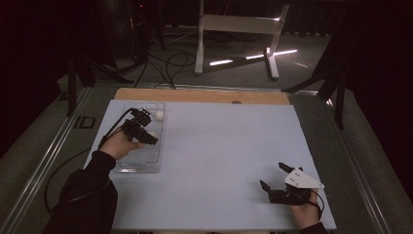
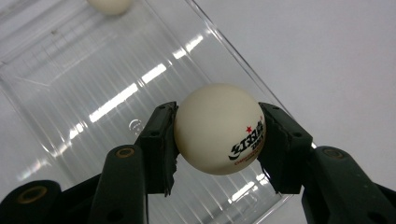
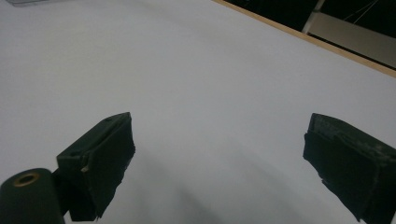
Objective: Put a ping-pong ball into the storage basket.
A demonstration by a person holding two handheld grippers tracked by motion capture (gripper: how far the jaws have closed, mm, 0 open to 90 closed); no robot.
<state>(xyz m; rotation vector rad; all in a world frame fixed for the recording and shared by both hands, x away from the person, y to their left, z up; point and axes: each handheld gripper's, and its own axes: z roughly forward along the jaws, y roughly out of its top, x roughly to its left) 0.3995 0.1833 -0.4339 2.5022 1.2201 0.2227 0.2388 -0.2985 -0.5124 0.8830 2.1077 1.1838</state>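
A white table-tennis ball [image 2: 219, 128] with a red star and black print sits between the pads of my left gripper [image 2: 217, 142], which is shut on it. The ball hangs just above a clear plastic tray [image 2: 93, 93]. From above, the left gripper [image 1: 148, 135] is over the tray [image 1: 141, 161] at the table's left. A second white ball [image 1: 158, 115] [image 2: 109, 4] lies in the tray's far end. My right gripper [image 1: 272, 176] [image 3: 219, 154] stands open near the front right, with nothing between its jaws.
The table [image 1: 224, 136] carries a pale sheet, with a wooden strip [image 1: 204, 95] along its far edge. Metal rails [image 1: 53, 146] run down both sides. Behind the table stand a white frame [image 1: 238, 29] and loose cables [image 1: 165, 63] on the floor.
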